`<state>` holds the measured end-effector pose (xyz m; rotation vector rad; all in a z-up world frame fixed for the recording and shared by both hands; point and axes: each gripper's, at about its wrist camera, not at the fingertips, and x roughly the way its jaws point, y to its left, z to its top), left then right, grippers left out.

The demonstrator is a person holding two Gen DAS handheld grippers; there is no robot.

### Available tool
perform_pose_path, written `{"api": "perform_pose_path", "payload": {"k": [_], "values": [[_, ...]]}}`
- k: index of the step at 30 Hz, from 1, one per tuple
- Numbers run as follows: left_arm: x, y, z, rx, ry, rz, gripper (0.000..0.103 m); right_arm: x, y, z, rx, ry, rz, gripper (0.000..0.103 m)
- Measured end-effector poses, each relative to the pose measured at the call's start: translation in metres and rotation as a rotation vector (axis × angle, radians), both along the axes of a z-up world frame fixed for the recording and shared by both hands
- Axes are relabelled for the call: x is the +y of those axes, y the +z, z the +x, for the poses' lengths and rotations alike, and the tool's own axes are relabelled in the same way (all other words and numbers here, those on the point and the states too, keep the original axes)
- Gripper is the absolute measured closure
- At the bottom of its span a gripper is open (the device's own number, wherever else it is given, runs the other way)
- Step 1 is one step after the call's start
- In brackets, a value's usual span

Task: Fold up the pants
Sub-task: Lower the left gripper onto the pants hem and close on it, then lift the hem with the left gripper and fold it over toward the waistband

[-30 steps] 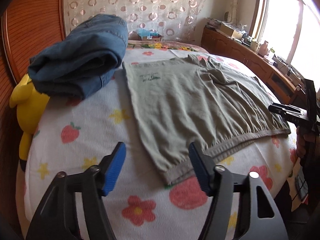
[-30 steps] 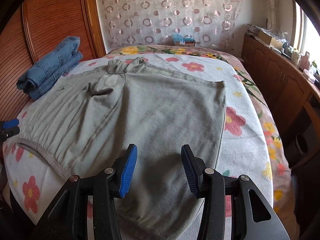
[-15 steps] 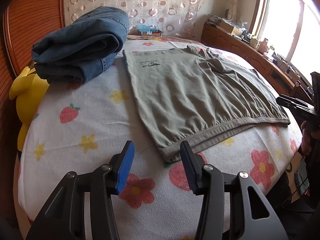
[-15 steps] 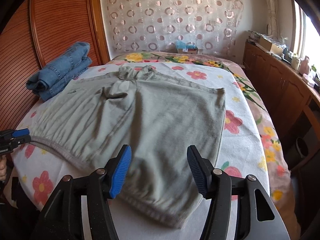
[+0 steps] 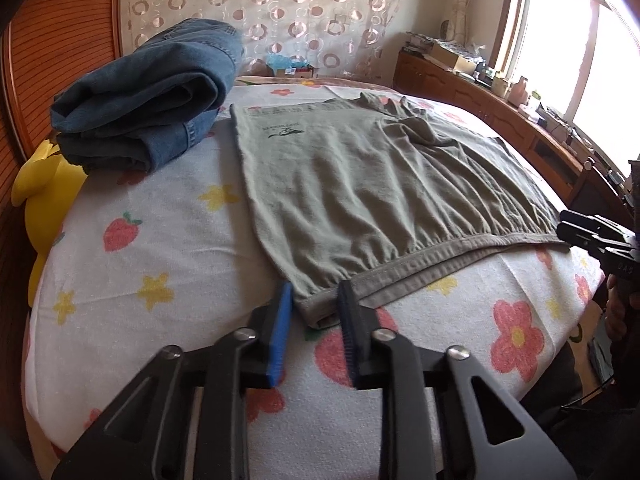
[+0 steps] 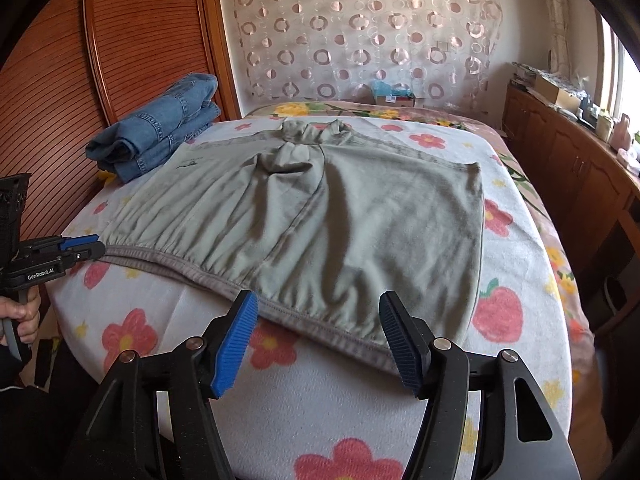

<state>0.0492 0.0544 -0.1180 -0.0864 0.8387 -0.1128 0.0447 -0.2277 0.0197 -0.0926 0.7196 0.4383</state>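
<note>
Pants (image 5: 360, 184): grey-green, small dark logo print. Folded jeans (image 5: 148, 108): blue denim. Bed sheet (image 5: 160, 248): white, patterned with red flowers, strawberries, yellow stars. Claw pads (image 6: 234, 344): blue, on black frames. Curtain (image 6: 360, 40): ring-patterned, pinkish.

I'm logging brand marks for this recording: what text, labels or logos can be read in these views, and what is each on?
"GenRobot.AI": white lettering on the body of the left tool, seen from the right wrist view.
"DAS": faint letters, seemingly cut off, on the right tool, left wrist view.
Dark logo with a line of lettering on the grey-green pants: too small to read.
</note>
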Motion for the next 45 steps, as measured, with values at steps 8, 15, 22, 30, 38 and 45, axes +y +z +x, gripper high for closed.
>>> {"api": "perform_pose_path", "payload": {"k": [8,15,22,30,38,45], "values": [[-0.003,0.009,0.001,-0.037,0.002,0.005,0.097,-0.004,-0.005,0.008,0.014,-0.017,0.023,0.037],[-0.015,0.025,0.006,-0.076,-0.027,0.011,0.097,-0.01,-0.008,0.002,0.015,-0.041,0.044,0.037],[-0.042,0.04,0.02,-0.11,-0.094,0.035,0.098,-0.016,-0.009,-0.001,0.008,-0.054,0.069,0.037],[-0.083,0.056,0.04,-0.144,-0.182,0.05,0.098,-0.029,-0.011,-0.004,0.003,-0.076,0.102,0.037],[-0.118,0.075,0.058,-0.181,-0.265,0.053,0.098,-0.04,-0.013,-0.004,-0.007,-0.109,0.111,0.037],[-0.151,0.087,0.072,-0.19,-0.339,0.053,0.098,-0.045,-0.011,-0.008,-0.04,-0.129,0.123,0.037]]}}
